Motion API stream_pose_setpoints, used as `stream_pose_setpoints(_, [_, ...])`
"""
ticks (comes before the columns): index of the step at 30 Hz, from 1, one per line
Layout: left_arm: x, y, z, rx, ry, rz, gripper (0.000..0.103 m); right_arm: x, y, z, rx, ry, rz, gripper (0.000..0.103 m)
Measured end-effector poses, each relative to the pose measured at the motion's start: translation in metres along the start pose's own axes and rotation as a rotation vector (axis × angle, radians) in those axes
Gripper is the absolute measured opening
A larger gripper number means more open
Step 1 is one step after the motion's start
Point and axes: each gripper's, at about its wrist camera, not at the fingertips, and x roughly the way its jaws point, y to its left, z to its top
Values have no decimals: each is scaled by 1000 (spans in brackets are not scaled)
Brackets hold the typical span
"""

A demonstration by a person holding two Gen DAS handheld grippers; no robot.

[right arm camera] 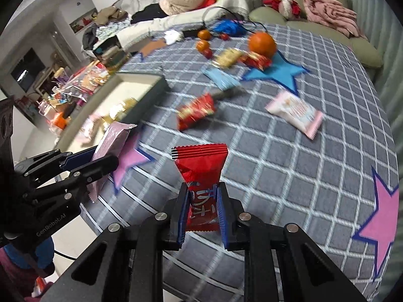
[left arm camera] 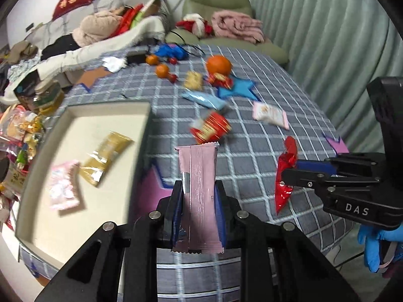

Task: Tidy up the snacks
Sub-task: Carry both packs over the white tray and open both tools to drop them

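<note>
We see a table under a grey checked cloth [left arm camera: 264,136], scattered with snacks, from two cameras mounted on hand-held grippers.

In the left wrist view, our left gripper [left arm camera: 199,206] sits at 6 o'clock, its two blue-padded fingers clamped on a pink snack packet [left arm camera: 200,183] that stands upright between them, clear of the cloth. At 9 o'clock lies a shallow beige tray [left arm camera: 105,110] holding a gold packet [left arm camera: 107,157] and a pale pink packet [left arm camera: 64,188]. At 3 o'clock the right gripper [left arm camera: 289,173] enters from the side, pinching a red snack packet [left arm camera: 284,176]; a blue-gloved hand [left arm camera: 372,244] shows below it.

In the right wrist view, our right gripper [right arm camera: 202,209] is at 6 o'clock, closed on that red snack packet [right arm camera: 201,173], which stands upright between the pads. At 9 o'clock the left gripper [right arm camera: 105,163] holds the pink snack packet [right arm camera: 110,141] near the tray [right arm camera: 148,85] corner.

Loose on the cloth, towards 12 o'clock from the grippers: a red and gold packet [right arm camera: 196,112], a light blue packet [right arm camera: 221,78], a white and pink packet [right arm camera: 294,112] at 2 o'clock, a large orange [right arm camera: 262,42] beside a blue star mat [right arm camera: 279,71], and smaller oranges [right arm camera: 203,35] farther back. A pink star mat [right arm camera: 380,229] lies at 4 o'clock. Much of the view is motion-blurred.
</note>
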Motion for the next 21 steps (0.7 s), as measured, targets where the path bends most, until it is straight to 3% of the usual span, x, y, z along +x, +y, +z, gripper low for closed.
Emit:
stream_pose_setpoints(10, [-22, 84, 22, -116, -77, 108, 26, 9, 63, 58, -82, -22, 106, 23])
stream_pose_setpoints(15, [-13, 131, 25, -193, -60, 172, 26, 24, 100, 87, -130, -16, 151, 23])
stream_pose_setpoints(21, [12, 168, 18, -268, -5, 196, 26, 59, 135, 116, -175, 31, 168, 23])
